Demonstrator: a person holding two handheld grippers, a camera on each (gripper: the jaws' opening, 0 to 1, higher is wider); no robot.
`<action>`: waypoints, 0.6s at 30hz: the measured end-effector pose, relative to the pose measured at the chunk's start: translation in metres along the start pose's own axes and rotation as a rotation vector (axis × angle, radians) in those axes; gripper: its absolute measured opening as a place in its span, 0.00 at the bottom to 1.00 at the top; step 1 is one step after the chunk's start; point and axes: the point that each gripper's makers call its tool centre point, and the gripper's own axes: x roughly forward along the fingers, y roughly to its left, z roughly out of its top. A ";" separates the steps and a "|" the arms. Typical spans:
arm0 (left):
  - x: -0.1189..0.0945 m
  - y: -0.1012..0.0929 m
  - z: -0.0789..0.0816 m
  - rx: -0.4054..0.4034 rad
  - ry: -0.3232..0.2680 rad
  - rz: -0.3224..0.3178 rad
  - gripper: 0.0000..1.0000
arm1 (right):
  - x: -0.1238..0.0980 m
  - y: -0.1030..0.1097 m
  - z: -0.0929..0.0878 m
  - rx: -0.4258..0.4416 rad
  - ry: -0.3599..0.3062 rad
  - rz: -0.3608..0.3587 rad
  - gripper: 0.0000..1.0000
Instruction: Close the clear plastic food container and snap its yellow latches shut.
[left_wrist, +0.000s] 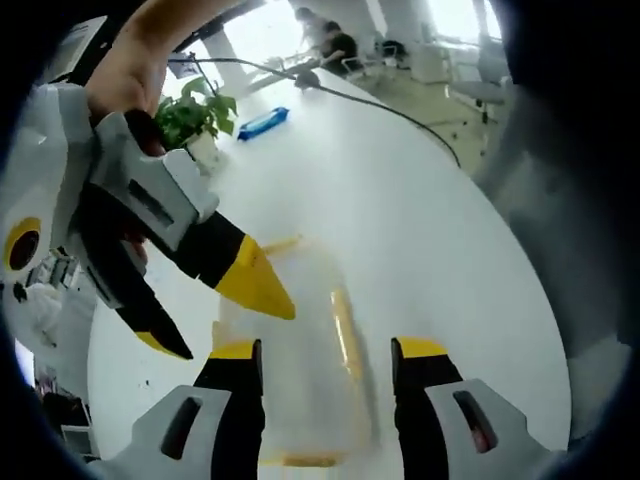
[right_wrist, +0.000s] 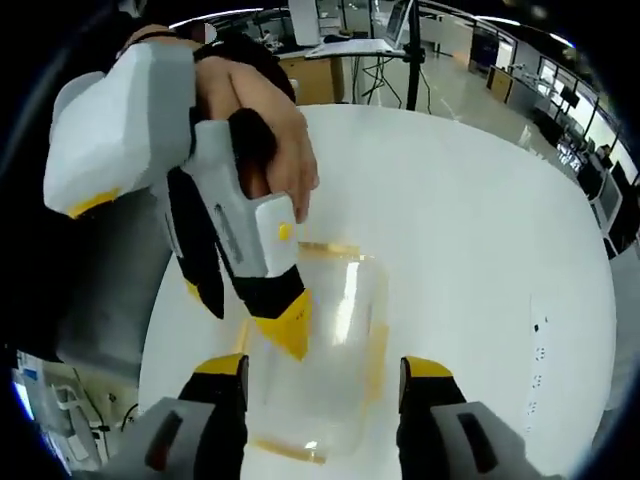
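Two grippers, left (left_wrist: 325, 352) and right (right_wrist: 324, 368), fingers spread apart, flank one container (right_wrist: 325, 350).

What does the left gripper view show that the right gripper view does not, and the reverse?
Left gripper view: a green potted plant, a flat blue packet and a thin black cable. Right gripper view: a black upright stand beyond the table. Both: the clear plastic food container with yellow latches on the round white table.
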 end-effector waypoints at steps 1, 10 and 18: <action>-0.002 0.001 0.000 -0.028 -0.001 -0.020 0.50 | -0.001 0.002 0.001 0.008 -0.008 -0.006 0.60; -0.010 0.013 -0.013 -0.139 0.056 -0.105 0.47 | -0.004 0.018 -0.008 0.005 -0.011 -0.068 0.57; -0.010 0.026 -0.012 -0.202 0.066 -0.094 0.46 | -0.006 0.022 -0.012 0.017 -0.010 -0.112 0.56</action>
